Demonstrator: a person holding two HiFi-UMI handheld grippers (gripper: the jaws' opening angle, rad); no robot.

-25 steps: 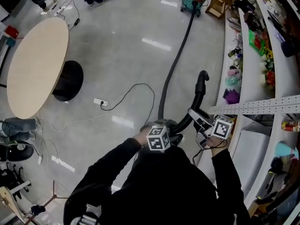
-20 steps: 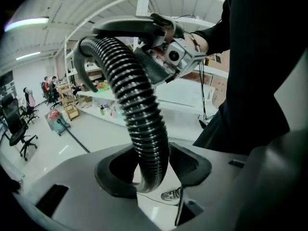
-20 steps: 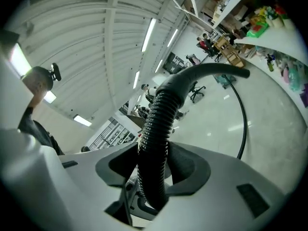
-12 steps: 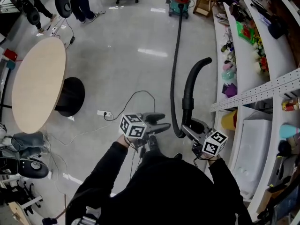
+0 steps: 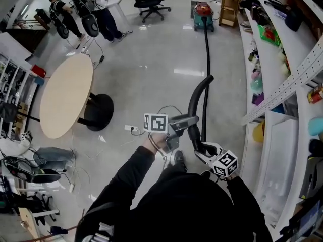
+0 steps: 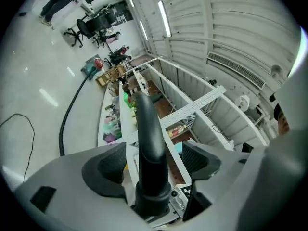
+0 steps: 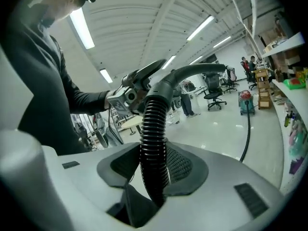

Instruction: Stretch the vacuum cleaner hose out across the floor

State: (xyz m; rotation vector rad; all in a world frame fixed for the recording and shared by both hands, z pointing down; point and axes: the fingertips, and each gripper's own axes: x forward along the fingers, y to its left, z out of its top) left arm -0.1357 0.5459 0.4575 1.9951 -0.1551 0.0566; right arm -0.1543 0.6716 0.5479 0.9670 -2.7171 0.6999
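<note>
The left gripper (image 6: 153, 160) is swinging in around the curved tube (image 5: 194, 97), its fingers (image 6: 103, 167) opening wide, the tube standing free between them. The right gripper (image 7: 153, 170) is closing tighter on the ribbed hose (image 7: 153, 138). Across the floor (image 5: 151, 59), the hose's earlier bend is pulling straight toward the vacuum cleaner (image 5: 203, 9).

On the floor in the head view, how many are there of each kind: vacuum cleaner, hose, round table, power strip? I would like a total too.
vacuum cleaner: 1
hose: 1
round table: 1
power strip: 1
Total: 4
</note>
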